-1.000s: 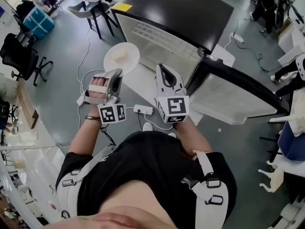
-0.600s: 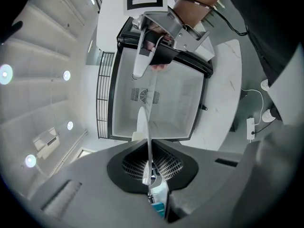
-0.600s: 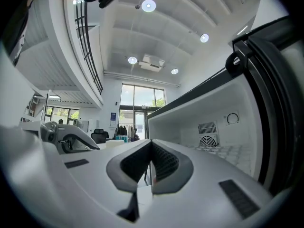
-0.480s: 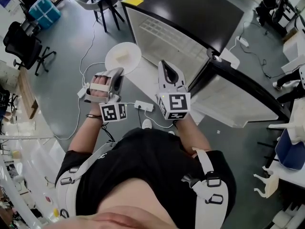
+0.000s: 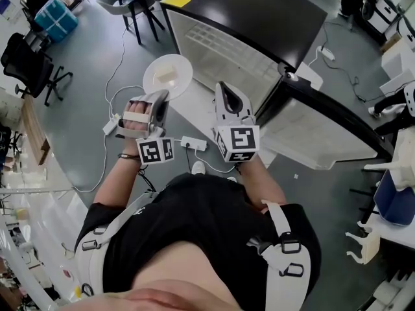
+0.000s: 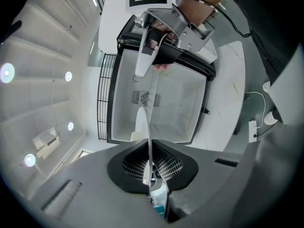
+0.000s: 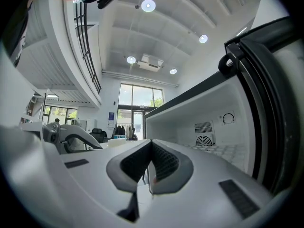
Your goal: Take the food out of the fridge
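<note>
A round white plate [image 5: 167, 75] with a pale block of food [image 5: 165, 74] on it hangs in front of the open black fridge [image 5: 220, 47]. My left gripper [image 5: 159, 98] is shut on the plate's near rim. In the left gripper view the plate [image 6: 150, 127] shows edge-on as a thin white line running out from between the jaws toward the fridge's empty white inside [image 6: 175, 108]. My right gripper [image 5: 222, 89] is beside it, shut with nothing in it, pointing level at the fridge's inside [image 7: 213, 132]. The fridge door [image 5: 324, 131] stands swung open at the right.
A power strip [image 5: 193, 144] and white cables lie on the grey floor by the person's feet. An office chair [image 5: 29, 70] and a blue crate [image 5: 52, 18] stand at the left, a table with a chair [image 5: 133, 5] at the back. A yellow note [image 5: 175, 0] lies on the fridge top.
Both grippers and the plate keep about the same place before the fridge; only the head view has shifted a little.
</note>
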Available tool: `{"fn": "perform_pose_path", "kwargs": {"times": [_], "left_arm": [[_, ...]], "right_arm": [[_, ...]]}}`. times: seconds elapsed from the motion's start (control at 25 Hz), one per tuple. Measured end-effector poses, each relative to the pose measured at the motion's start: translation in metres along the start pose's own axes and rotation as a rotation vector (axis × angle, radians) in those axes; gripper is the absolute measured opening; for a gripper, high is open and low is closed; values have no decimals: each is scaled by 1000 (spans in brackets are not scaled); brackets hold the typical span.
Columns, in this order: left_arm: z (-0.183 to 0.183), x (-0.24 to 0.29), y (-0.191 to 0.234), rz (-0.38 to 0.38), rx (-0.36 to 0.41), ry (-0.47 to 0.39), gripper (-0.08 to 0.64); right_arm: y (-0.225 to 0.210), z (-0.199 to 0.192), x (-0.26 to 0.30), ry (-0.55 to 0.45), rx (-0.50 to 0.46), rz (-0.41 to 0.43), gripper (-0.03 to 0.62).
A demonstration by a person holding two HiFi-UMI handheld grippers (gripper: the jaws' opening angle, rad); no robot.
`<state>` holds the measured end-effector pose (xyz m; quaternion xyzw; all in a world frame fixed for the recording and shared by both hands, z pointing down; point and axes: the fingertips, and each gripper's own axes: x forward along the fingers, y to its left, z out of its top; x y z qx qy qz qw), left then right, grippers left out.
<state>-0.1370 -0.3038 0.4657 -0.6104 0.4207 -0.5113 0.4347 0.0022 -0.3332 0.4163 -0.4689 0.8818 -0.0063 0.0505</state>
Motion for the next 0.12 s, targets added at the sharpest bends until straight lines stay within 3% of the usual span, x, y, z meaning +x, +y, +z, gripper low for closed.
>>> {"fn": "perform_pose_path", "kwargs": {"times": [0.12], "left_arm": [[0,0,-3,-6,6,1,18]], "right_arm": [[-1,-4,-2,10,-2,-6,8]]}}
